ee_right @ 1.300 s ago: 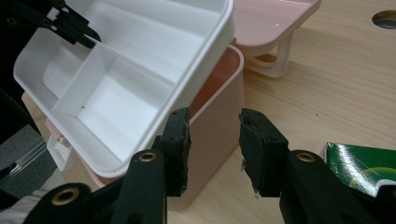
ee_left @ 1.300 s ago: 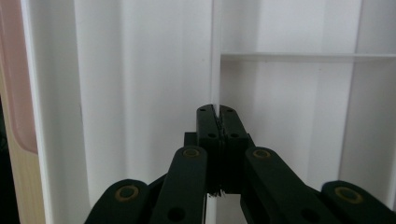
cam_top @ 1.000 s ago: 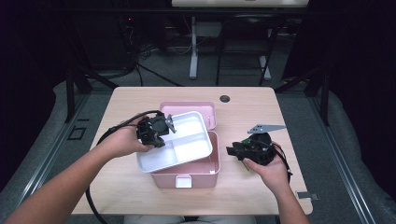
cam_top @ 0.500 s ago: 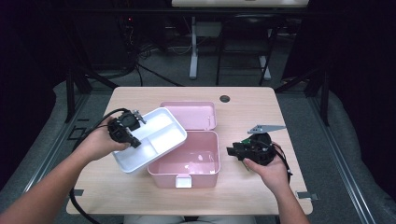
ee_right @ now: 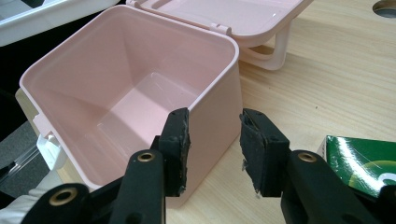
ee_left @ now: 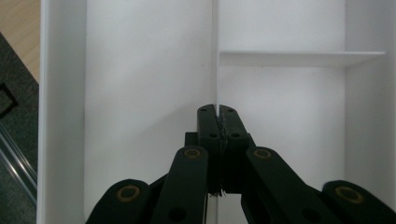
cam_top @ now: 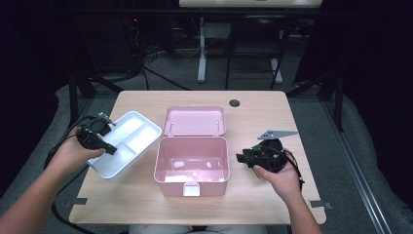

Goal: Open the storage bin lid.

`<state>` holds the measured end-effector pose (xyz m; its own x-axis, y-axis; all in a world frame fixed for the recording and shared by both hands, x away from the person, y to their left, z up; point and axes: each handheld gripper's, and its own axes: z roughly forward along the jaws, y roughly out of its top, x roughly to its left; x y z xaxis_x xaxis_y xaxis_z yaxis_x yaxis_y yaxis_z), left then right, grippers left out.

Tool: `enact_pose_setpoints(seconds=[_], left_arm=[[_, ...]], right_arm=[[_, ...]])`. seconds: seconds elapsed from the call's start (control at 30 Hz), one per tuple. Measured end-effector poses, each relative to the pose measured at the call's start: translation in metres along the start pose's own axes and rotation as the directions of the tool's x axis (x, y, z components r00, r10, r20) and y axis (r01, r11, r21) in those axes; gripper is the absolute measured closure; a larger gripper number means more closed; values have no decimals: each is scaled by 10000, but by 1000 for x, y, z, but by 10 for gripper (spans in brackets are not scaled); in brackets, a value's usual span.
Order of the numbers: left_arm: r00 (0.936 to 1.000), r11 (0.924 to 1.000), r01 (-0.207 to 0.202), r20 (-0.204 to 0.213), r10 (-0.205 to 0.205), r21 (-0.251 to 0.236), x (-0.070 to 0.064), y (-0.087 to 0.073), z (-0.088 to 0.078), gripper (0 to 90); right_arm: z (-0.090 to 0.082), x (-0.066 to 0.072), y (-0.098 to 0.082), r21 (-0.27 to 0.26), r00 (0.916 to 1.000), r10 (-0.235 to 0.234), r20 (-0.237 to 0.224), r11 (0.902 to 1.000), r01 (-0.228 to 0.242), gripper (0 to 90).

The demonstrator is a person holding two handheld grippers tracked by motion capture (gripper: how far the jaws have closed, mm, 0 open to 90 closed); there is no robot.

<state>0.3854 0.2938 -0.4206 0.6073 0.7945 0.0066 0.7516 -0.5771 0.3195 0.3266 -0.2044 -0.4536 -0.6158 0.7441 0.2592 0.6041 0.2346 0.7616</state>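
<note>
A white divided tray (cam_top: 127,141) sits on the left part of the table, its left corner past the table's edge. My left gripper (cam_top: 112,150) is shut on the tray's thin middle divider (ee_left: 217,56), jaws (ee_left: 218,114) pinched together around it. An open pink box (cam_top: 192,163) stands at the centre, empty, with its lid (cam_top: 195,121) folded back. My right gripper (cam_top: 240,157) is held just right of the box. Its jaws (ee_right: 216,119) are open with a gap between the pads, pointing at the box's near corner (ee_right: 210,93). I cannot tell whether they touch it.
A green carton (ee_right: 364,163) lies on the wood beside my right gripper. A round cable hole (cam_top: 234,103) is in the table near the far edge. A white latch (cam_top: 191,189) is on the box's front. Cables trail off the table's left side.
My left gripper has lifted the white tray out of the pink box and carried it left to the table's left side. The right hand has stayed put.
</note>
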Motion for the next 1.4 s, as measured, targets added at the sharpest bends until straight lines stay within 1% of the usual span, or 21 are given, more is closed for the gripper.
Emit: enact_pose_setpoints(seconds=[0.13,0.17,0.2,0.23,0.3,0.33,0.4,0.5,0.57,0.67,0.77,0.83,0.87,1.0,1.07,1.13,1.17,1.23,1.27,1.37,1.4], left_arm=[[9996,9995,276,48,-276,-160,6,-5,8,894],[9991,9989,407,150,-404,-252,7,-6,15,893],[9991,9989,407,150,-404,-252,7,-6,15,894],[9985,9983,498,228,-492,-300,8,-6,21,894],[9980,9981,582,247,-577,-178,8,-6,33,893],[9979,9979,639,125,-639,-50,8,-7,43,894],[9974,9974,715,69,-716,43,9,-7,53,894],[9930,9938,1107,405,-1111,135,12,-9,73,893],[9915,9923,1216,443,-1226,248,12,-10,81,893],[9908,9902,1309,275,-1323,490,12,-12,93,893],[9923,9900,1223,81,-1232,707,11,-14,102,894],[9917,9889,1286,-64,-1285,743,9,-15,106,893],[9923,9874,1236,-130,-1229,990,9,-15,109,892],[9920,9840,1261,-122,-1256,1262,7,-15,115,891],[9914,9832,1309,-130,-1303,1274,7,-16,117,891],[9932,9796,1165,-111,-1163,1635,7,-16,120,884],[9942,9766,1074,-120,-1070,1862,6,-16,120,842],[9946,9783,1042,-152,-1031,1793,5,-17,119,805],[9938,9793,1102,-47,-1110,1697,3,-18,118,805],[9944,9821,1042,10,-1056,1568,2,-19,114,708],[9938,9825,1096,42,-1115,1506,1,-20,112,673]], right_arm=[[0,0,0,15,10000,-6,-3,10000,6,620],[1,-1,0,24,10000,-12,-4,10000,12,619],[1,-1,0,24,10000,-12,-4,10000,12,619],[1,-1,0,24,10000,-9,-1,10000,9,618],[1,-1,0,50,10000,-13,-1,10000,13,614],[1,-1,0,77,10000,-12,12,10000,12,610],[2,-2,-1,145,10000,-18,-11,9999,18,598],[4,-2,-1,247,10000,0,17,9997,-1,578],[5,-3,-1,361,10000,4,37,9993,-5,562],[7,-4,-2,434,10000,-66,70,9990,63,549],[7,-4,-1,454,9999,-61,121,9990,56,535],[8,-6,0,551,9999,-82,120,9985,76,521],[8,-6,0,569,9998,-112,145,9983,103,514],[10,-5,1,667,9995,-109,299,9977,89,502],[12,-5,1,889,9985,-297,464,9957,255,497],[12,-5,2,1070,9974,-367,627,9938,299,490],[12,-5,4,1130,9964,-454,716,9929,372,474],[11,-4,5,1161,9957,-531,756,9923,441,468],[11,-4,7,1191,9946,-685,782,9911,589,460],[11,-2,11,1407,9904,-1057,893,9857,925,430],[11,-4,13,1415,9850,-1402,1007,9820,1253,426]])
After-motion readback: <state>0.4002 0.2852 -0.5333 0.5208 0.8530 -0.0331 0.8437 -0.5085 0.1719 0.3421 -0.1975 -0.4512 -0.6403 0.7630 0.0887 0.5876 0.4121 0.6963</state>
